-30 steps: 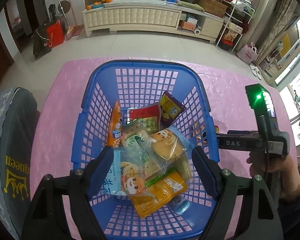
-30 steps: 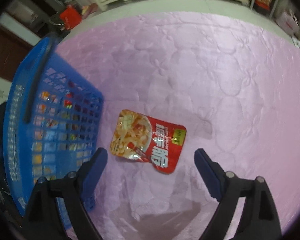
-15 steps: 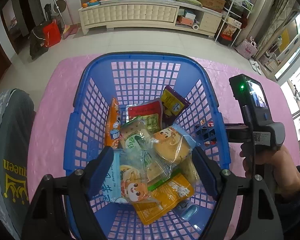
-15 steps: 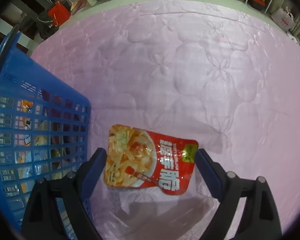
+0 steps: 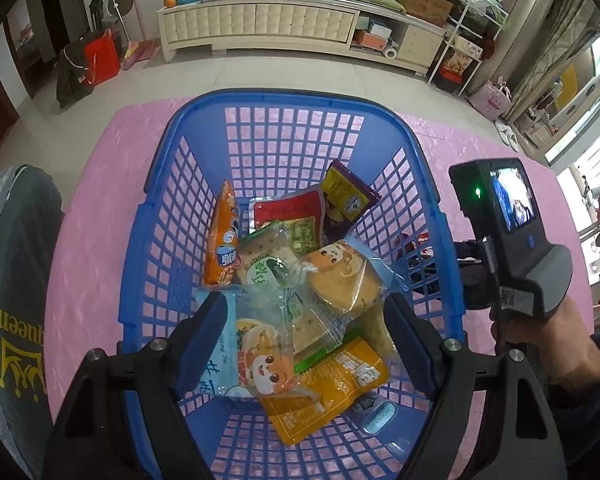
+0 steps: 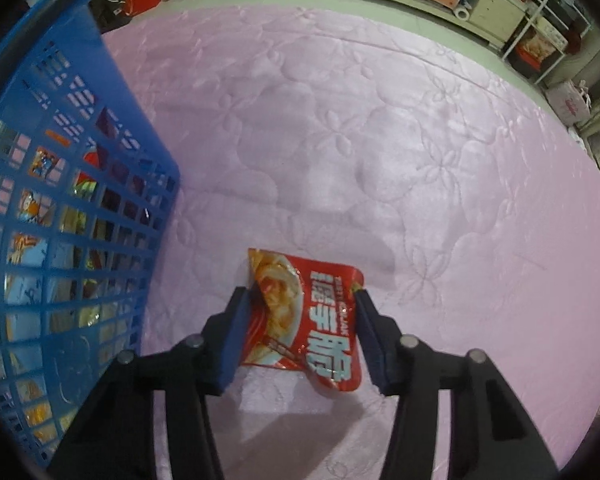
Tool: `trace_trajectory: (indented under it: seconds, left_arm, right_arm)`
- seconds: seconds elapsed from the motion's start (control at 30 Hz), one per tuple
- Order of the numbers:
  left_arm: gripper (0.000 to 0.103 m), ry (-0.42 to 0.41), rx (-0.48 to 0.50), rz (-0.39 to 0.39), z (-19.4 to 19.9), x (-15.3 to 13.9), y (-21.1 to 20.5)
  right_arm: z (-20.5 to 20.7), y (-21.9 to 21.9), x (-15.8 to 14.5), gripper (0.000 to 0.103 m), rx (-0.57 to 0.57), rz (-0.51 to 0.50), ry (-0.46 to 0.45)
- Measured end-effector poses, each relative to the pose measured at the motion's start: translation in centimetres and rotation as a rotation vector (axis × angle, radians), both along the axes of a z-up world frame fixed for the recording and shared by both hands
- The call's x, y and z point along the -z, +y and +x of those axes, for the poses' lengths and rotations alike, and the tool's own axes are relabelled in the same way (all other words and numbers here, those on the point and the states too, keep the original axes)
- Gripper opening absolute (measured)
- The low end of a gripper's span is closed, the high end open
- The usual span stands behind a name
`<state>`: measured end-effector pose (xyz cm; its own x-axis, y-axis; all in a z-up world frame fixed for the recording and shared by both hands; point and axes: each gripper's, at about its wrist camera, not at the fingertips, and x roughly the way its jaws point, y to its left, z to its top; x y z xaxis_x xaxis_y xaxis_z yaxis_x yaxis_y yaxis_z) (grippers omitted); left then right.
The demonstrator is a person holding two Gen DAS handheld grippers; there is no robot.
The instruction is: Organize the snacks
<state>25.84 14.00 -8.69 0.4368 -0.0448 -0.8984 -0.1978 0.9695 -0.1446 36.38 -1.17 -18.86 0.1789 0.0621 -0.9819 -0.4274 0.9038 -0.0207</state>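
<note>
Left gripper (image 5: 306, 320) hangs over the blue basket (image 5: 384, 108), jaws spread wide, nothing pinched. The left pad sits above a light blue packet (image 5: 220, 364), the right pad above the pile's right edge. Between the pads, going left to right: clear cracker pack (image 5: 268, 264), bread pack with a cartoon face (image 5: 344, 276), orange-yellow pouch (image 5: 324, 396) nearer the claw body. Beyond the tips: an orange sausage-type stick (image 5: 222, 240) leaning on the left wall, a red pouch (image 5: 288, 212), a yellow and purple sachet (image 5: 346, 196) against the right wall. Left of the claw, outside the basket, a grey fabric with "queen" print (image 5: 8, 300). Right of it, a person's hand (image 5: 548, 332) holds the other handset, screen lit.

Right gripper (image 6: 300, 328) points down at the pink quilted cloth (image 6: 380, 140). Its jaws have just been closing, with the red snack pouch (image 6: 304, 316) between them. Both pads now pinch the pouch edges: the left edge is buckled up against the left pad, the right pad presses at the top right corner. The pouch's lower part looks to be on the cloth, but I can't tell for sure. The basket wall stands just left of the left finger, close but apart, with packets visible through the mesh. Cloth to the right of the claw is bare. Cabinet and shelving lie beyond the cloth's far edge, too distorted to read.
</note>
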Motion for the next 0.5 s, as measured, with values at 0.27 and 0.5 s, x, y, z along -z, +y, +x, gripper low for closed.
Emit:
trace_trajectory:
  seconds: [0.27,0.5]
  left_arm:
    - [0.079,0.0,0.008,-0.016,-0.1,0.1,-0.7]
    - [0.079,-0.015,0.03,0.037,-0.6,-0.4,-1.8]
  right_arm:
    - [-2.6,-4.2,-1.1,0.027,-0.037,0.032,-0.041]
    - [-2.6,-5.7,-1.4,0.022,-0.003,0.127,-0.02]
